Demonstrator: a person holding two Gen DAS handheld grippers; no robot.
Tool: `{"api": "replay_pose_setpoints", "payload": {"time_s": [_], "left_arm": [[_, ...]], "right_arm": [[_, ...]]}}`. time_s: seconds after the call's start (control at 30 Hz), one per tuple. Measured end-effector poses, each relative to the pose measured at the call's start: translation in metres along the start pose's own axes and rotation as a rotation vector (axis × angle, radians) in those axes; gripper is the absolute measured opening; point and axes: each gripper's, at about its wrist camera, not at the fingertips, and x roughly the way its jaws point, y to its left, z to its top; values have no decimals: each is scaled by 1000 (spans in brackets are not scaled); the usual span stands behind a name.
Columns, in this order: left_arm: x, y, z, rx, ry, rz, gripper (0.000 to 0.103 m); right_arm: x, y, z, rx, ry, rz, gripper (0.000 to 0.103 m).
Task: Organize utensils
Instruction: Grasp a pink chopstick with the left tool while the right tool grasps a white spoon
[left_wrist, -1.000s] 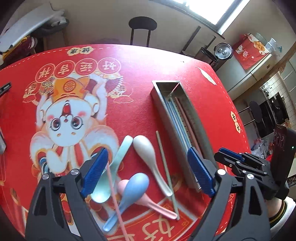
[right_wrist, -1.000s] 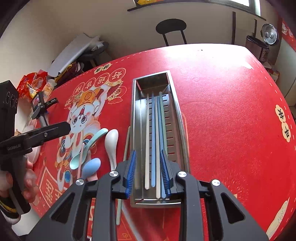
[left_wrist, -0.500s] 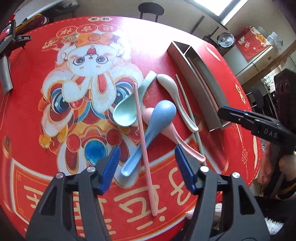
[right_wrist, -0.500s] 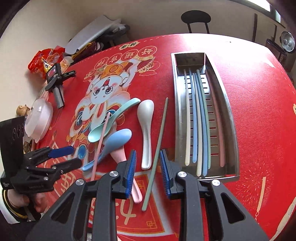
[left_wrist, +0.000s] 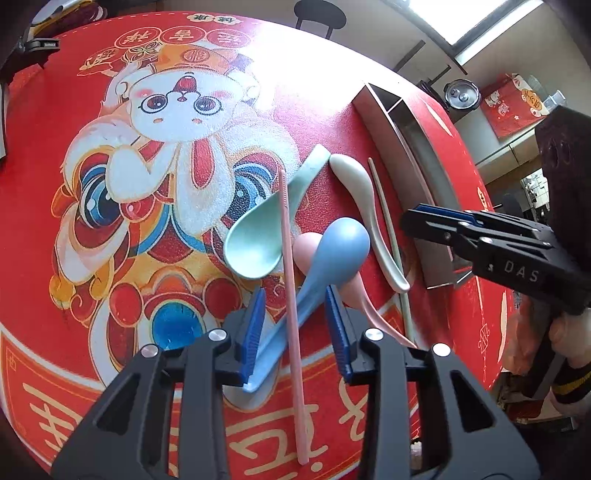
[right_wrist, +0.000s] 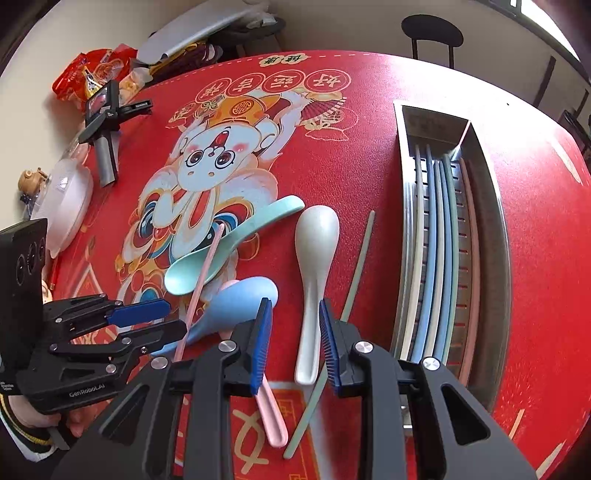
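So you've swung both off the steel tray (right_wrist: 495, 229), where most chopsticks already lie, and dropped onto the loose pile on the worktop (left_wrist: 55, 122). Your left hand-held gripper (left_wrist: 293, 328) has narrowed a lot and now straddles the pink chopstick (left_wrist: 291, 266) and blue spoon (left_wrist: 325, 258) handle, not pinching yet. Your right hand-held gripper (right_wrist: 293, 341) is partly open, empty, around the white spoon (right_wrist: 314, 280), green chopstick (right_wrist: 351, 302) just beside. Looks like pickups come next.
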Motion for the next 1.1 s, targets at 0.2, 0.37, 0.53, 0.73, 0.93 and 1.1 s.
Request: {"api": "replay_pose_setpoints", "payload": {"time_s": [0.2, 0.37, 0.53, 0.73, 0.93, 1.1], "left_arm": [[8, 9, 5, -37, 24, -33, 20], [13, 12, 6, -49, 40, -55, 19], [18, 14, 8, -56, 44, -69, 19], [20, 23, 11, -64, 42, -73, 18], [18, 30, 14, -73, 35, -62, 10], [14, 30, 17, -65, 26, -40, 10]], "right_arm": [[25, 9, 20, -67, 80, -51, 26], [38, 13, 27, -114, 147, -91, 26], [48, 12, 32, -133, 207, -113, 26], [58, 9, 35, -120, 244, -106, 26], [61, -2, 36, -69, 235, -74, 28], [57, -10, 35, -33, 210, -10, 15]]}}
